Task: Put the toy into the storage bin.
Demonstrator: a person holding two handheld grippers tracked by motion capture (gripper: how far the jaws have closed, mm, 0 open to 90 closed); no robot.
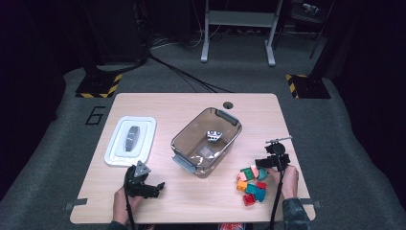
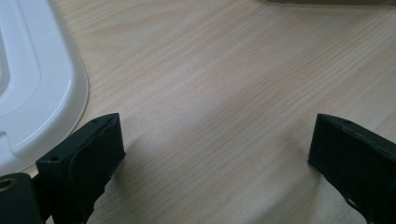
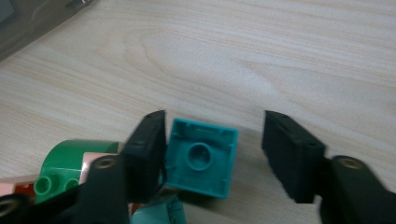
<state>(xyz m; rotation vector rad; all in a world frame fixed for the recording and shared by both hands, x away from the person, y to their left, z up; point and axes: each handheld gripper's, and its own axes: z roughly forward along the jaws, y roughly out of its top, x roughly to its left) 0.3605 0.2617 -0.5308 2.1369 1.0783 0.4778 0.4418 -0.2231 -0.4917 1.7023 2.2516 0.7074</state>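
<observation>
Teal toy brick (image 3: 201,157) lies hollow side up at lower centre of the right gripper view, between the right gripper (image 3: 212,154) jaws: one pad touches its left wall, the other stands clear on the right, so no grip yet. It sits at the edge of the brick pile (image 1: 251,184), lower right of the high view. Left gripper (image 2: 215,149) is open over bare table (image 2: 224,70).

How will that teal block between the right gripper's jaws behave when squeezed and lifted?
Probably stiff: the teal block looks like moulded plastic with thin walls, lying hollow side up. Likely light, being a hollow shell. Its flat sides suit the right gripper, but one jaw touches it while a gap remains at the other, so it may slide across the table before both pads bite. It should not roll.
</observation>
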